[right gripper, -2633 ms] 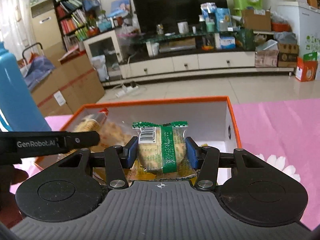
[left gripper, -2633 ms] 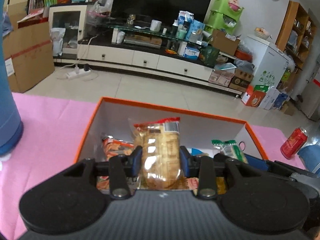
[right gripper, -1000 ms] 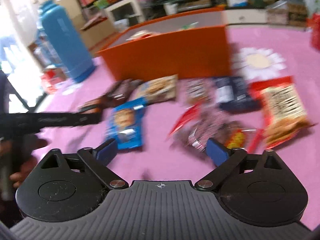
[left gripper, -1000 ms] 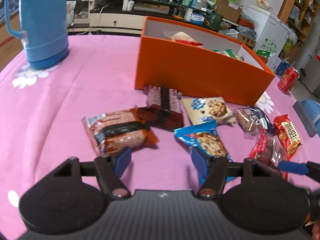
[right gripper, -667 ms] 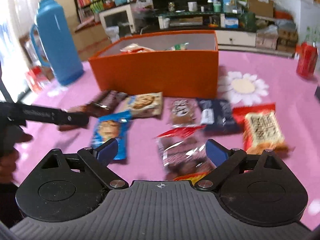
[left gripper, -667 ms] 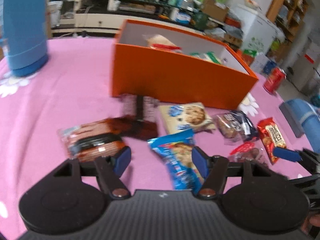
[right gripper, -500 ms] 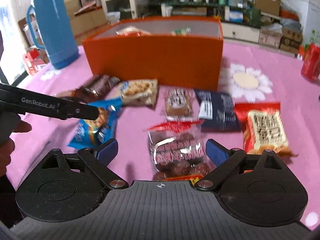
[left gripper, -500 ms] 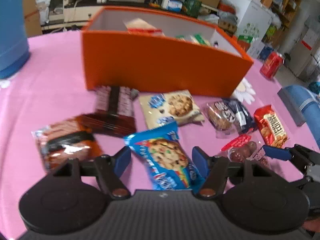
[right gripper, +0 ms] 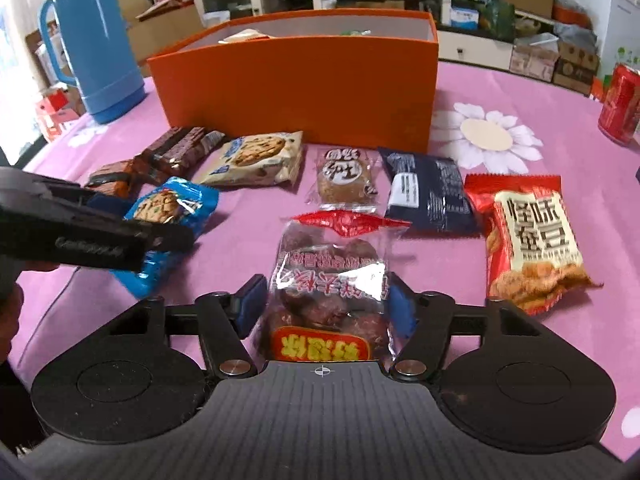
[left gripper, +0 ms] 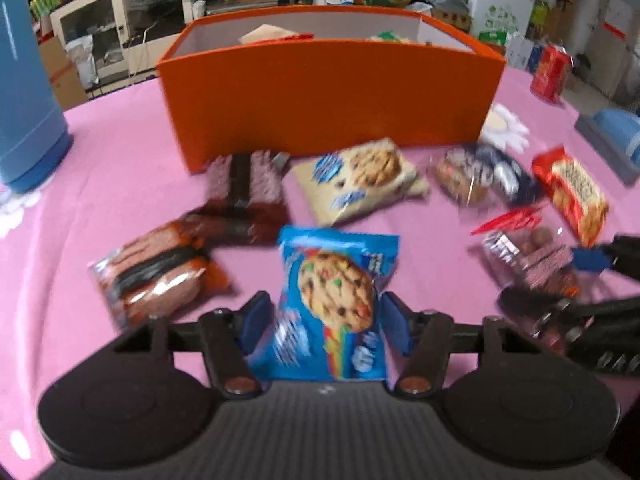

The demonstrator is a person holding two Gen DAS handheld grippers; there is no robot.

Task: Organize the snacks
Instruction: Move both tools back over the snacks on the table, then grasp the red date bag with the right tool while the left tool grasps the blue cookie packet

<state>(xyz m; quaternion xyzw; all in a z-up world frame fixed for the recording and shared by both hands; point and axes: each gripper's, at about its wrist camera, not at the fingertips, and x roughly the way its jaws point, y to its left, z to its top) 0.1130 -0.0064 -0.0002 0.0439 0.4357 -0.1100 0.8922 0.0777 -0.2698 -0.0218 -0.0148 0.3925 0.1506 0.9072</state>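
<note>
pink cloth (right gripper: 248,240) covers the table, with the orange box (right gripper: 296,96) at the far side and loose snacks strewn before it — a cream cookie pack (right gripper: 256,158), a dark navy packet (right gripper: 430,196), a red cracker bag (right gripper: 532,236). my left gripper (left gripper: 326,318) sits low over the cloth, its blue pads either side of the blue cookie pack (left gripper: 330,304), whose long axis runs away toward the box; whether they press it i cannot tell. my right gripper (right gripper: 326,306) likewise straddles the clear bag of brown sweets (right gripper: 332,280), red crimped end pointing at the box — grip unclear.
</note>
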